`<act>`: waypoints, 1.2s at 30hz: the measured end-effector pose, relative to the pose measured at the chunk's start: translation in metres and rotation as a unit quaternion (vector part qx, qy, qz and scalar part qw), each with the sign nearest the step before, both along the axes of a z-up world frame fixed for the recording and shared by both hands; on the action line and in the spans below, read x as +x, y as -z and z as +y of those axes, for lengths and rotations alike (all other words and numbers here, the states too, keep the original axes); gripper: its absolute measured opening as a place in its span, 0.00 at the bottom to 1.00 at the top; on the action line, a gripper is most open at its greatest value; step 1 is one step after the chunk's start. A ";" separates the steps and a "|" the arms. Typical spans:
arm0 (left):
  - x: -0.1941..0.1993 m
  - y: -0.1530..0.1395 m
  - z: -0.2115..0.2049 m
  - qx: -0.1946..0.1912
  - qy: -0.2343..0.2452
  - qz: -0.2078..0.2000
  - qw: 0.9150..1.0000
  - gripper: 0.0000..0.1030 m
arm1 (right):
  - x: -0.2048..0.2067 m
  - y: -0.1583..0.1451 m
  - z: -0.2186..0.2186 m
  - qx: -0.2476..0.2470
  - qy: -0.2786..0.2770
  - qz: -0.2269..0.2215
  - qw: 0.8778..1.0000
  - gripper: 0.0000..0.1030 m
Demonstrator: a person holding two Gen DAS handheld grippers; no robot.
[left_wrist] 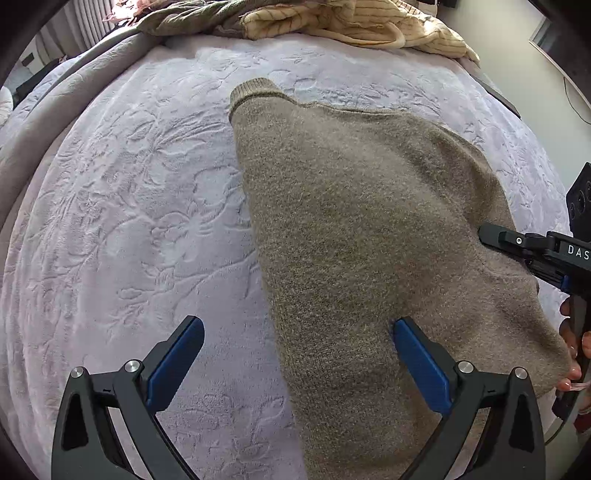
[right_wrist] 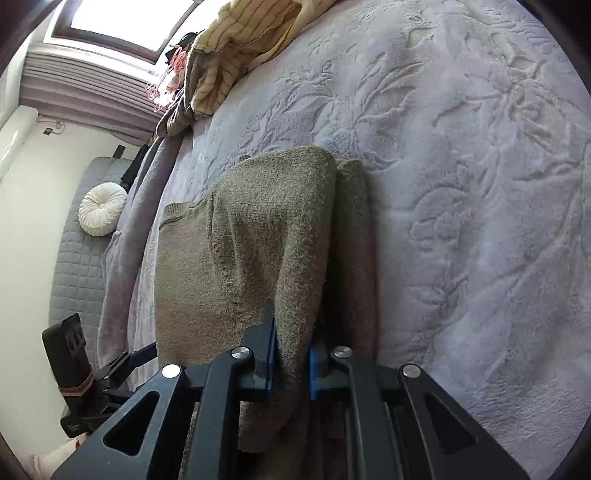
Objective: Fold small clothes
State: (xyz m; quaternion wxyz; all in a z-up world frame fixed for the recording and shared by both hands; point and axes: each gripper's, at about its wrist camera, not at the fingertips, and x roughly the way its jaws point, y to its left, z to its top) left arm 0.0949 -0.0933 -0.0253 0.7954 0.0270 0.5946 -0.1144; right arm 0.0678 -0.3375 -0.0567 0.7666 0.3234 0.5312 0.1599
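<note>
A brown knit sweater [left_wrist: 362, 229] lies partly folded on the pale lilac bedspread [left_wrist: 129, 221]. My left gripper [left_wrist: 295, 336] is open, its blue pads apart over the sweater's left edge, holding nothing. My right gripper [right_wrist: 291, 354] is shut on a thick fold of the sweater [right_wrist: 266, 229] and lifts that edge off the bed. The right gripper also shows at the right edge of the left wrist view [left_wrist: 517, 247], clamped on the sweater's right side. The left gripper shows at the lower left of the right wrist view [right_wrist: 122, 362].
A heap of other clothes, cream striped [left_wrist: 354, 18] and green-brown [left_wrist: 184, 14], lies at the bed's far end. A grey blanket [left_wrist: 55, 103] runs along the left side. A round white cushion [right_wrist: 101, 214] rests against a quilted grey headboard.
</note>
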 end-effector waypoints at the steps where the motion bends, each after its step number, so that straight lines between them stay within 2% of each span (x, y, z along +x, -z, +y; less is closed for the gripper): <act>1: 0.000 -0.002 0.002 0.003 0.003 -0.003 1.000 1.00 | -0.001 -0.003 -0.001 -0.015 0.006 0.004 1.000 0.21; 2: -0.001 -0.004 0.003 0.005 0.006 -0.003 1.000 1.00 | -0.003 -0.009 -0.004 -0.037 0.013 0.011 0.999 0.28; 4: -0.004 -0.010 0.009 0.013 0.010 -0.008 1.000 1.00 | -0.014 -0.021 -0.012 -0.040 0.020 0.025 0.999 0.31; 6: -0.008 -0.016 0.014 0.021 0.014 -0.015 1.000 1.00 | -0.031 -0.040 -0.019 -0.006 0.027 0.027 0.999 0.36; 7: -0.010 -0.017 0.018 0.024 0.014 -0.014 1.000 1.00 | -0.043 -0.050 -0.021 0.019 0.022 0.018 0.999 0.46; 8: -0.012 -0.017 0.021 0.024 0.013 -0.011 1.000 1.00 | -0.053 -0.059 -0.017 0.039 0.005 0.010 0.999 0.52; 9: -0.014 -0.017 0.023 0.024 0.012 -0.007 1.000 1.00 | -0.058 -0.065 -0.012 0.042 -0.012 0.006 0.999 0.59; 12: -0.019 -0.014 0.025 0.024 0.009 0.001 1.000 1.00 | -0.069 -0.075 0.012 0.042 -0.074 0.002 0.996 0.58; 13: -0.019 -0.013 0.021 0.025 0.009 0.002 1.000 1.00 | -0.069 -0.074 0.019 0.037 -0.089 0.008 0.995 0.51; 14: -0.020 -0.012 0.020 0.025 0.009 0.003 1.000 1.00 | -0.067 -0.071 0.027 0.020 -0.102 0.014 0.995 0.34; 15: -0.022 -0.011 0.018 0.027 0.009 0.004 1.000 1.00 | -0.066 -0.069 0.034 -0.002 -0.115 0.020 0.993 0.07; 18: -0.029 -0.001 0.011 0.029 0.011 0.015 0.999 1.00 | -0.072 -0.063 0.041 -0.073 -0.126 0.024 0.989 0.06; 20: -0.036 0.009 0.009 0.024 0.010 0.025 0.999 1.00 | -0.086 -0.043 0.031 -0.110 -0.111 0.053 0.986 0.06; 22: -0.040 0.016 0.007 0.020 0.010 0.035 0.999 1.00 | -0.098 -0.015 0.018 -0.096 -0.081 0.096 0.987 0.05; 24: -0.044 0.018 0.006 0.021 0.007 0.035 0.999 1.00 | -0.105 -0.008 0.009 -0.073 -0.057 0.112 0.989 0.06; 26: -0.047 0.017 0.006 0.024 0.008 0.031 0.999 1.00 | -0.106 -0.014 0.008 -0.074 -0.049 0.113 0.990 0.07; 29: -0.048 0.015 0.006 0.028 0.005 0.033 0.999 1.00 | -0.107 -0.029 0.001 -0.111 -0.026 0.122 0.986 0.08; 30: -0.049 0.015 0.007 0.027 0.003 0.034 0.999 1.00 | -0.105 -0.037 -0.003 -0.125 -0.015 0.117 0.985 0.13; 31: -0.049 0.015 0.008 0.024 0.001 0.035 0.999 1.00 | -0.104 -0.049 -0.007 -0.129 -0.005 0.103 0.986 0.13; 32: -0.049 0.015 0.008 0.022 0.000 0.037 0.999 1.00 | -0.100 -0.059 -0.010 -0.117 0.001 0.085 0.990 0.13; 34: -0.048 0.014 0.009 0.021 -0.004 0.039 0.999 1.00 | -0.094 -0.072 -0.013 -0.084 0.001 0.055 0.995 0.25; 36: -0.048 0.014 0.010 0.021 -0.005 0.038 0.999 1.00 | -0.078 -0.084 0.002 -0.073 -0.026 0.023 0.997 0.25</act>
